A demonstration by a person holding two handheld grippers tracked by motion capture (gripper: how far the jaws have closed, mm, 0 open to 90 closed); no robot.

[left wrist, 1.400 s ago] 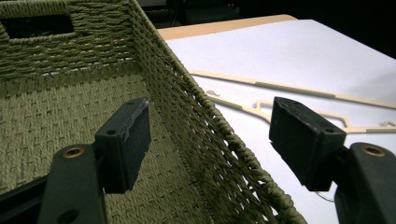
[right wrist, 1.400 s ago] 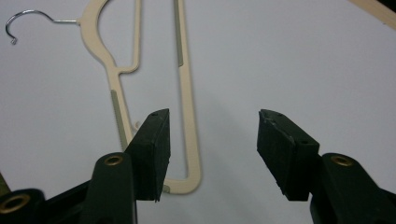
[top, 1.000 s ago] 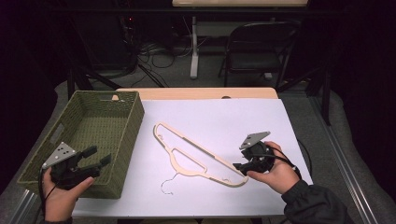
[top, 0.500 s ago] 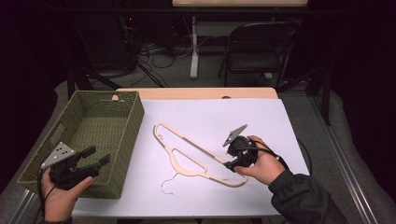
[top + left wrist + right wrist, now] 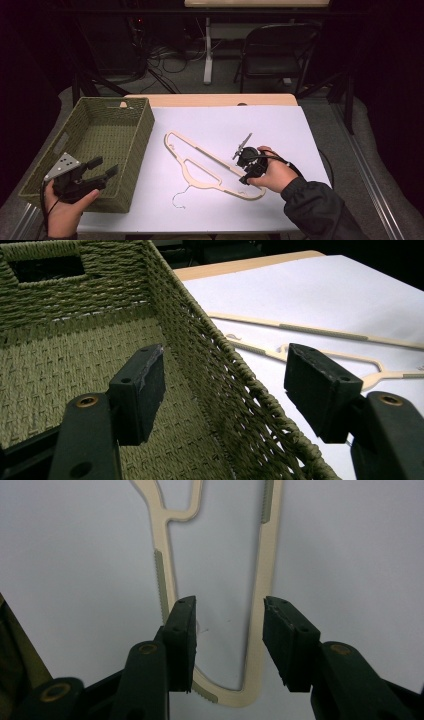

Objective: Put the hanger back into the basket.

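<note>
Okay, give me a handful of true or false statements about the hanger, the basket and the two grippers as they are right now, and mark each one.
1. The hanger lies flat on the white table cover. True.
2. The hanger is inside the basket. False: it lies on the cover beside the basket, which shows nothing in it.
3. The right gripper is open, its jaws set over the hanger's rounded end. True.
4. The left gripper is shut on the basket's rim. False: its jaws are open, one on each side of the woven wall.
5. The hanger's metal hook points toward the far edge of the table. False: it points toward the person's side.
</note>
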